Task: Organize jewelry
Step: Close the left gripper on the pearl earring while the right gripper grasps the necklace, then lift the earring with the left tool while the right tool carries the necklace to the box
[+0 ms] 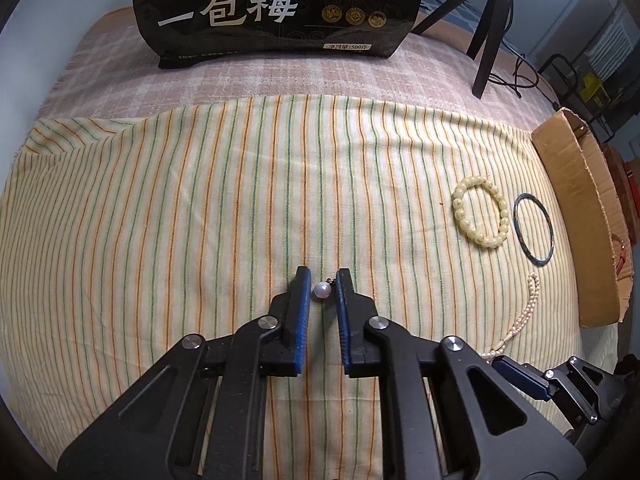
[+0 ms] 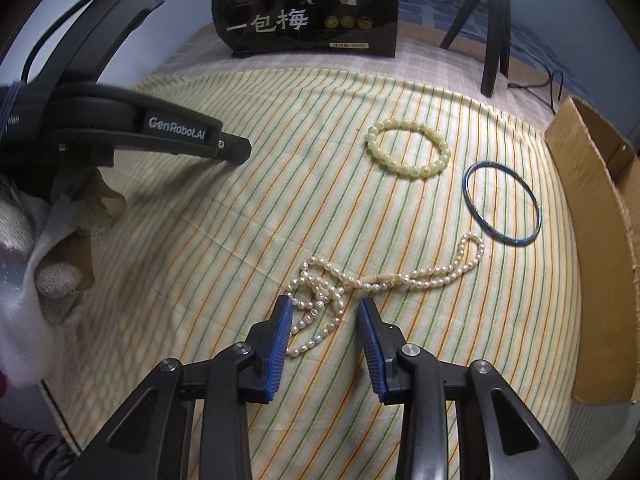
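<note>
My left gripper is open, its jaws standing either side of a single white pearl pendant lying on the striped cloth. My right gripper is open over the coiled end of a long pearl necklace, with pearls between the jaws. A pale yellow bead bracelet and a dark blue bangle lie beyond, to the right. Both also show in the left wrist view, bracelet and bangle, with part of the necklace and the right gripper.
An open cardboard box stands along the cloth's right edge, also visible in the left wrist view. A black snack bag stands at the back. A black tripod stands at the back right. The left gripper's body and gloved hand are at left.
</note>
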A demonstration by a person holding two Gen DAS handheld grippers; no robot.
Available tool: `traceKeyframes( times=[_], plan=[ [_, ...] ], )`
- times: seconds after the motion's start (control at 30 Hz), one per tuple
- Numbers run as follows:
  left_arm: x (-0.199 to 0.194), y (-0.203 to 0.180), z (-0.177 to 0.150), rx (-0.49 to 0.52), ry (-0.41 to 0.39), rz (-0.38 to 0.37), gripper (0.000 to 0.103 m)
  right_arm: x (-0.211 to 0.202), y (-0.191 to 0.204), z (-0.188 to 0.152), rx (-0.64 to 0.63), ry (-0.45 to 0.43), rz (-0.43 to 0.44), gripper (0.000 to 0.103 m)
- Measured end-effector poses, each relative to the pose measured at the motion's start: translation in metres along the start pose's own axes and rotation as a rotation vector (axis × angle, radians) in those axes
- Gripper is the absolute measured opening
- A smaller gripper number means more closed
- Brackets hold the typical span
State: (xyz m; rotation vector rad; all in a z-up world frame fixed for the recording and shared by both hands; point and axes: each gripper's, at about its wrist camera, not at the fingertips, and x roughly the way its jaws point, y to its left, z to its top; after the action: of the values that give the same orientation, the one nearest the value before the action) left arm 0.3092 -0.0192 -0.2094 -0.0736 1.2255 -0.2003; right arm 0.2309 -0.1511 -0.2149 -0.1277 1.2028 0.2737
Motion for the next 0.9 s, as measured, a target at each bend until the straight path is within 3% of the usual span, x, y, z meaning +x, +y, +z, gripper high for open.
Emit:
traceKeyframes(
  times=[0.1, 0.17, 0.33, 0.9],
  plan=[
    [0.002, -0.001, -0.001, 0.007, -0.003, 0.008, 0.009, 0.001, 0.005, -0.002, -0.038, -0.006, -0.039, 0.029],
    [0.002, -0.001, -0.002, 0.015, -0.006, 0.016, 0.009, 0.0, 0.009, -0.002, -0.066, -0.014, -0.06, 0.019],
    [0.001, -0.002, -0.002, 0.019, -0.01, 0.019, 0.009, -0.003, 0.008, 0.0, -0.071, -0.021, -0.044, 0.007],
    [-0.045, 0.005, -0.012, -0.013, -0.071, 0.008, 0.009, -0.062, -0.02, 0.006, 0.027, -0.142, 0.065, 0.005]
  ],
)
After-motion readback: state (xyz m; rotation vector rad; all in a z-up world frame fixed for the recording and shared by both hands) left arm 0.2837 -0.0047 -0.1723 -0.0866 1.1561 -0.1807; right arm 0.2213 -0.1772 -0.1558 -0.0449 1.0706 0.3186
